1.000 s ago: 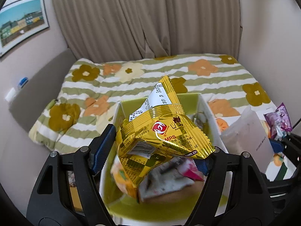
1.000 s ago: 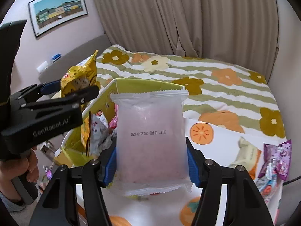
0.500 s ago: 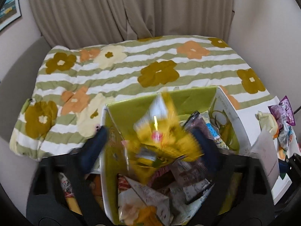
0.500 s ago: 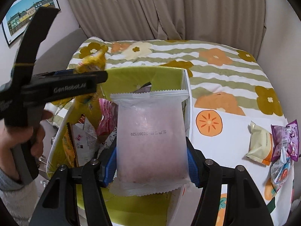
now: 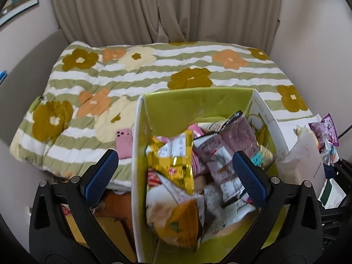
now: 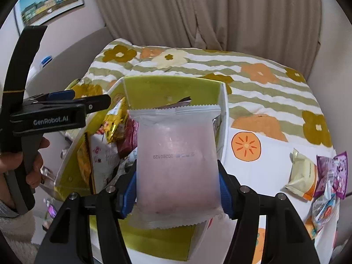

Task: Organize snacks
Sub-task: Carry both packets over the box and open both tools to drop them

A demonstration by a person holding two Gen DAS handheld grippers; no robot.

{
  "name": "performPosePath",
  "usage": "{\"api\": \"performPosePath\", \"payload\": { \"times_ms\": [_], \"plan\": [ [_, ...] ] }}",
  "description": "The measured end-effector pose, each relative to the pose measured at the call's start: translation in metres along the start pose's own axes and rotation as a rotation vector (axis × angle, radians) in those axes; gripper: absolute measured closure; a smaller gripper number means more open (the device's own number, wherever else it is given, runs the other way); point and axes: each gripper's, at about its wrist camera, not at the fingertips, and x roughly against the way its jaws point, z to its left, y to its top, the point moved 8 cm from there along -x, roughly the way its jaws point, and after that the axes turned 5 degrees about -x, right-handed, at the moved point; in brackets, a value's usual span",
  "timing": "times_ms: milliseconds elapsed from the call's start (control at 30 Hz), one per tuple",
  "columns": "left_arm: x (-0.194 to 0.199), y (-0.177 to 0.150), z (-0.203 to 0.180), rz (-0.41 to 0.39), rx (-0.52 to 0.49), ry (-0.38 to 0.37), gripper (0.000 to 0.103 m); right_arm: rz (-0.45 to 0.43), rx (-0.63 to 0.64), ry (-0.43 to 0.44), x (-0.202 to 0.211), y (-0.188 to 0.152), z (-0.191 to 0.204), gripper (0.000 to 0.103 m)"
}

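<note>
Downward over the green box (image 5: 198, 101) of snacks the left claw (image 5: 176, 171) is spread wide and empty, while the pale pink packet (image 6: 176, 160) is clamped in the right claw (image 6: 177, 189) above the box's right edge, beside the floral bed (image 5: 110, 77).

A: What colours are seen on the open cardboard box (image 5: 198, 101)?
B: Lime green inside, white outside. A shiny gold foil packet (image 5: 173, 162) is lying in it.

A: And the quilted bed cover (image 5: 154, 70)?
B: Green and white stripes, with olive, orange and cream flowers. A frosted pale-pink plastic pouch (image 6: 176, 162) is seen too.
</note>
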Motion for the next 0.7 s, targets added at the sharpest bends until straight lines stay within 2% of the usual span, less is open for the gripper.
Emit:
{"api": "performPosePath", "payload": {
  "times_ms": [200,233,267,333,467,700],
  "plan": [
    [0.002,-0.016,0.002,0.016,0.014,0.01,0.001,0.08,0.041,0.031,-0.017,-0.02,0.01,0.042],
    [0.002,-0.019,0.002,0.017,0.015,0.01,0.001,0.086,0.045,0.042,-0.019,-0.024,0.011,0.035],
    [0.002,-0.022,0.002,0.022,0.015,0.008,0.001,0.077,0.043,0.042,-0.018,-0.026,0.01,0.019],
    [0.0,-0.031,0.0,0.034,0.018,0.005,0.001,0.059,0.032,0.041,-0.018,-0.029,0.009,0.005],
    [-0.003,-0.043,-0.003,0.059,0.018,-0.002,0.001,0.045,0.014,0.029,-0.017,-0.032,0.006,0.005],
    [0.013,-0.047,-0.003,0.036,0.006,-0.001,0.001,0.017,0.028,0.013,-0.005,-0.031,0.012,0.005]
  ]
}}
